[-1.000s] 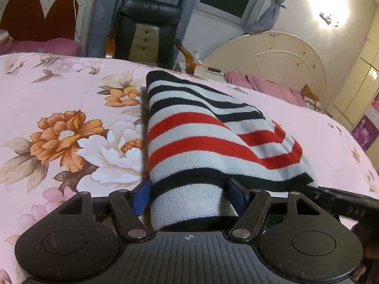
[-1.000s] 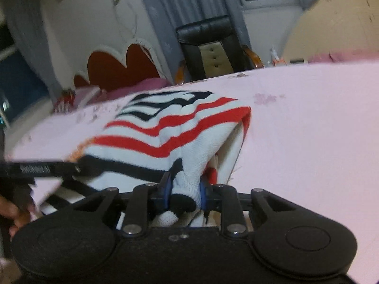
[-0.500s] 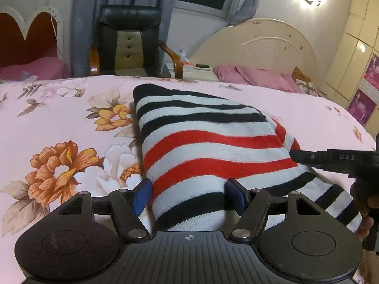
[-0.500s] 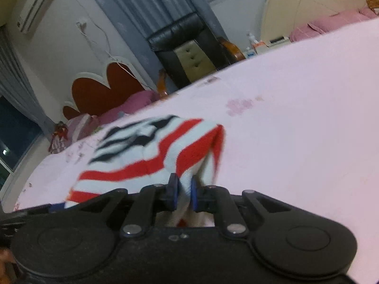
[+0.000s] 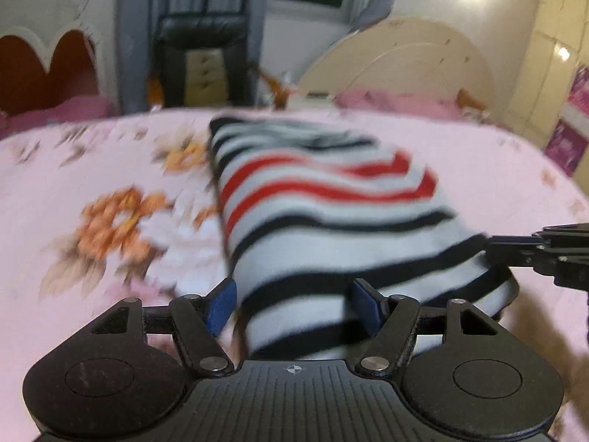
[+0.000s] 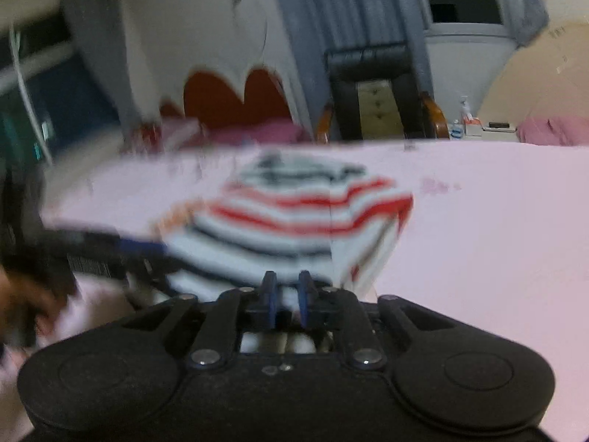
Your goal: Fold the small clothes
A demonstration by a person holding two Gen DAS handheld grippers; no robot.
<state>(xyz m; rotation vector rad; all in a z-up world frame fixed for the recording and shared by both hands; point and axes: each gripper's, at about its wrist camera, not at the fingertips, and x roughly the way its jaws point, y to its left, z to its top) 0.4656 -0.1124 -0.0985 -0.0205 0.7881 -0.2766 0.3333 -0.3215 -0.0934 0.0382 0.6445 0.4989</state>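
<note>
A small knit garment [image 5: 324,213] with white, black and red stripes lies folded on the pink floral bedsheet [image 5: 110,221]. My left gripper [image 5: 294,304] is open, its blue pads on either side of the garment's near end. My right gripper [image 6: 285,291] is nearly closed, and its blue pads pinch the near edge of the same garment [image 6: 294,221]. The right gripper also shows in the left wrist view [image 5: 545,254] at the garment's right edge. Both views are blurred by motion.
A black leather chair [image 5: 204,62] stands beyond the bed's far edge. A red heart-shaped headboard [image 6: 235,99] is at the back left, a cream round headboard [image 5: 401,62] at the back right. Pink bedding [image 6: 552,129] lies beyond the bed.
My left gripper stays open around the garment's near end. My right gripper has swung round with the edge it pinches, and the garment has flattened out on the bed.
</note>
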